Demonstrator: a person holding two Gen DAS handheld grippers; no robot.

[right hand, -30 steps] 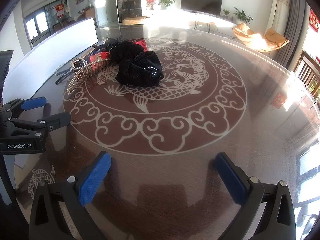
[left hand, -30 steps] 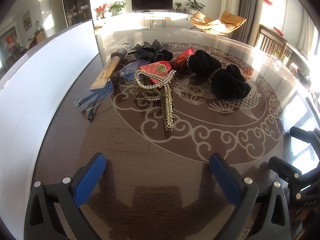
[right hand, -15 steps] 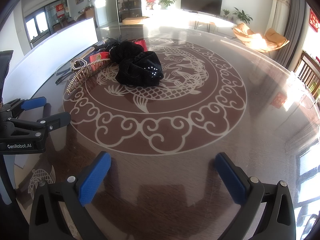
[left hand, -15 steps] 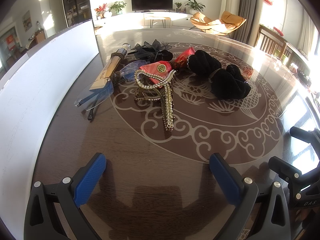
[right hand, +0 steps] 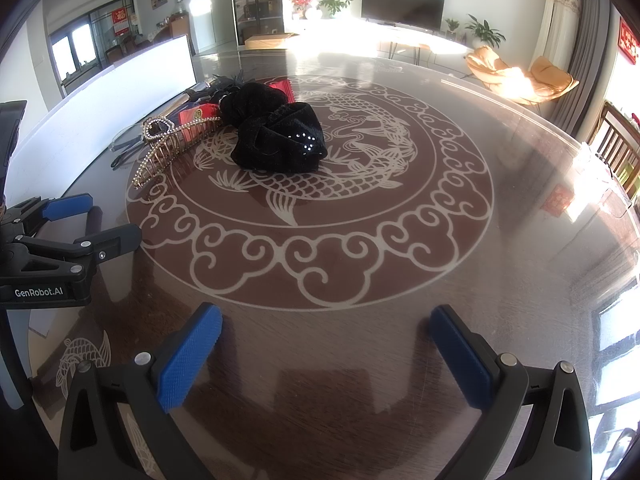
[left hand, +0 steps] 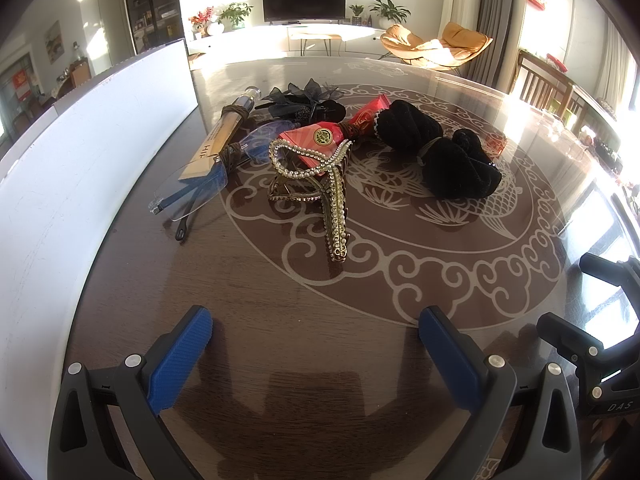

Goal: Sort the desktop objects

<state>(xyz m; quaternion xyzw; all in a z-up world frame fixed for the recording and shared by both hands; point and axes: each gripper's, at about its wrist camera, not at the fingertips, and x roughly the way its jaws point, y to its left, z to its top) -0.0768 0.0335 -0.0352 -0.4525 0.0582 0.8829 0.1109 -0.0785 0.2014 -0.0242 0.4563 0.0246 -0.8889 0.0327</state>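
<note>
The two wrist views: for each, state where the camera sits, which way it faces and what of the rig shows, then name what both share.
Left wrist: sits on the left gripper, low over the table, facing the rhinestone hair claw, glasses and white board; its open blue fingers show, the right gripper at the right edge.
Right wrist: sits on the right gripper, facing the black scrunchie; its open fingers show, the left gripper at the left.
Shared: the pile, the table's fish pattern, the television.

The left gripper [left hand: 316,346] fills the bottom of its frame, blue fingers [left hand: 180,354] spread wide and empty. The right gripper [right hand: 326,346] sits likewise, fingers [right hand: 460,354] wide apart.
</note>
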